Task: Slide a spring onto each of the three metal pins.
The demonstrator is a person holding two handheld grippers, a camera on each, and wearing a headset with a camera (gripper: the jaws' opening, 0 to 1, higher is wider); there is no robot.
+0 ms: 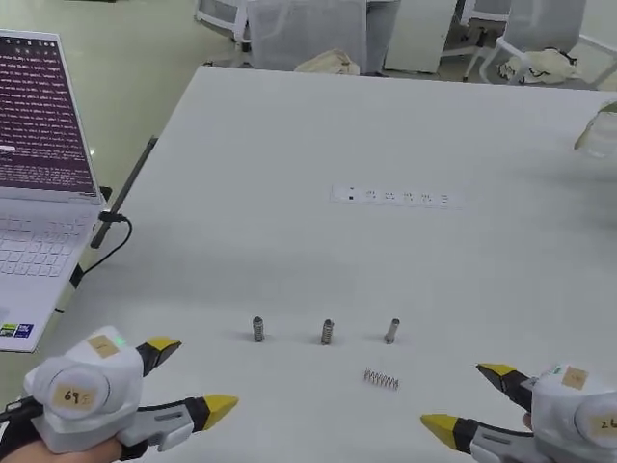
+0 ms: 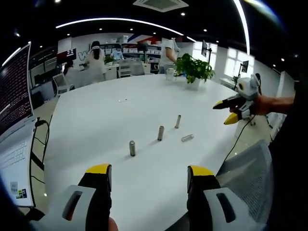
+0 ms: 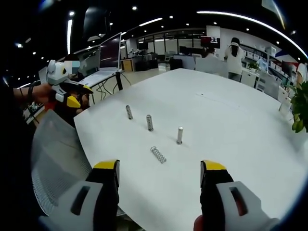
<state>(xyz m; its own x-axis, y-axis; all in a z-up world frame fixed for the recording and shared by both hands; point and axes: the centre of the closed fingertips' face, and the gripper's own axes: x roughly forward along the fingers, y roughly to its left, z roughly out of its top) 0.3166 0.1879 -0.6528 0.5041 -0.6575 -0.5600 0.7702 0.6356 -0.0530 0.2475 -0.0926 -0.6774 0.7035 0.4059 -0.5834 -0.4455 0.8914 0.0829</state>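
Altogether three pins (image 1: 391, 331) stand, two wearing springs (image 1: 327, 333).

The table (image 1: 386, 145) is plain white. The left tool (image 1: 191, 374) and right tool (image 1: 468, 397) have pale grey bodies and black jaws tipped yellow. The pins (image 1: 391, 331) and loose spring (image 1: 381, 379) seem silvery grey, though small. The laptop (image 1: 29, 241) is white, its screen (image 1: 39, 125) purple with pale text lines.

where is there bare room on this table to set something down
Bare table lies between the white strip and the three pins, and beyond the strip to the far edge. Crowded: around the pins and loose spring, and by the laptop.
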